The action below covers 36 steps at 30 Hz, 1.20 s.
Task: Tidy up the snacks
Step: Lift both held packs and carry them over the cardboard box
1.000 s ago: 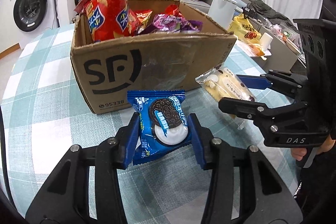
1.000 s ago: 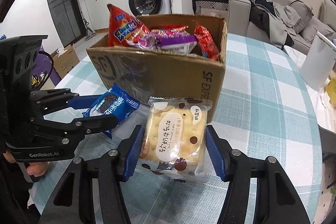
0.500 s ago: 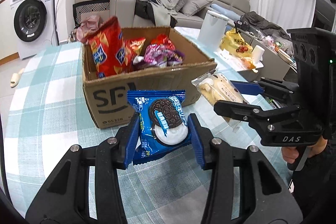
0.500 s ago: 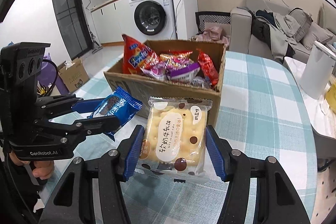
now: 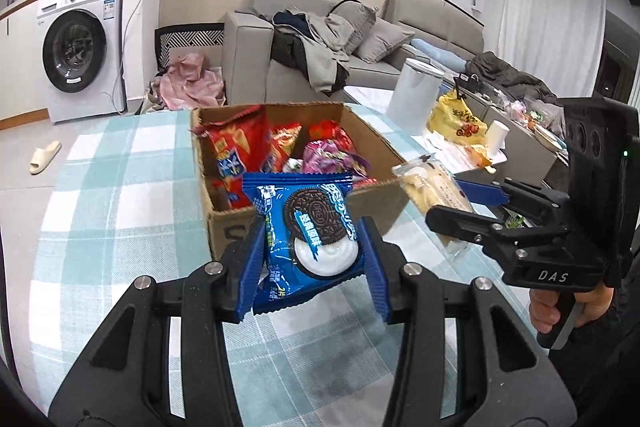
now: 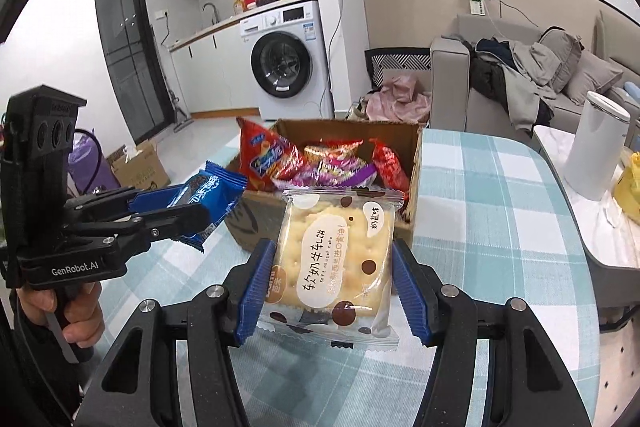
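Two hand-held black grippers with blue ribbed pads hover above a table covered in a teal-and-white checked cloth point(image 5: 120, 195), each clamped on a snack. The left gripper point(image 5: 310, 265) pinches a blue foil cookie packet point(image 5: 308, 235) printed with a dark sandwich cookie stamped "OREO"; the right gripper point(image 6: 334, 285) squeezes a clear-wrapped pale cracker sandwich pack with brown dots point(image 6: 340, 259), its label reading "Soft nougat cake" beneath Chinese characters. Only the right wrist view shows the left tool's side marking, "GenRobot.AI", and the bare hand point(image 6: 76, 311) on its handle; only the left wrist view shows "DAS" on the right tool and the hand point(image 5: 576, 303) holding it. Just beyond both packets stands an open brown cardboard box point(image 5: 376, 201) holding a red chip bag point(image 5: 236, 155) and purple and red wrappers, part of a black printed letter showing on its near wall. Farther back are a white front-loading washing machine point(image 6: 286, 63), a grey sofa piled with clothes point(image 5: 320, 51), and a white cylindrical bin point(image 5: 412, 93). The left view alone takes in a yellow plastic bag point(image 5: 456, 115) on a side table.
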{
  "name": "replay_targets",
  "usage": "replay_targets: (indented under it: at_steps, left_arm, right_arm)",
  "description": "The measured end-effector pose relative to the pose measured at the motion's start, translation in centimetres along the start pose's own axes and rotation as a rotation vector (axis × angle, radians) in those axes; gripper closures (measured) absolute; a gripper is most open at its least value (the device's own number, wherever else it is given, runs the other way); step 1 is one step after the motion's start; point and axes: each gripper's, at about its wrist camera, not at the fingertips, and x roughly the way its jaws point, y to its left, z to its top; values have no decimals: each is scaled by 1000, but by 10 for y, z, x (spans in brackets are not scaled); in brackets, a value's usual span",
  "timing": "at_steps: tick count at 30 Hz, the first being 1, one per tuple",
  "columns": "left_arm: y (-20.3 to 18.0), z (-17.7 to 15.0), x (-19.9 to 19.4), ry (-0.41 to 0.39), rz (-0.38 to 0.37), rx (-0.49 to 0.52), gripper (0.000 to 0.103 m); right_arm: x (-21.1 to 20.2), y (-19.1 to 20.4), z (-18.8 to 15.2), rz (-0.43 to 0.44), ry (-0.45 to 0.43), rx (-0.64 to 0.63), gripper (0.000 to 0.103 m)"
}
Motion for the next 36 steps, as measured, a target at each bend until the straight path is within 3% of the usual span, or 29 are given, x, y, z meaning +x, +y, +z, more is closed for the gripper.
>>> replay_targets:
  at_steps: [15,36]
  left_arm:
    - [27,28,20,-23,63,-54,61]
    - [19,56,76,-36,88,-35,61]
  right_arm:
    - [7,0,28,-31,-31,20,43]
    - [42,-10,54,-32,-64,87,43]
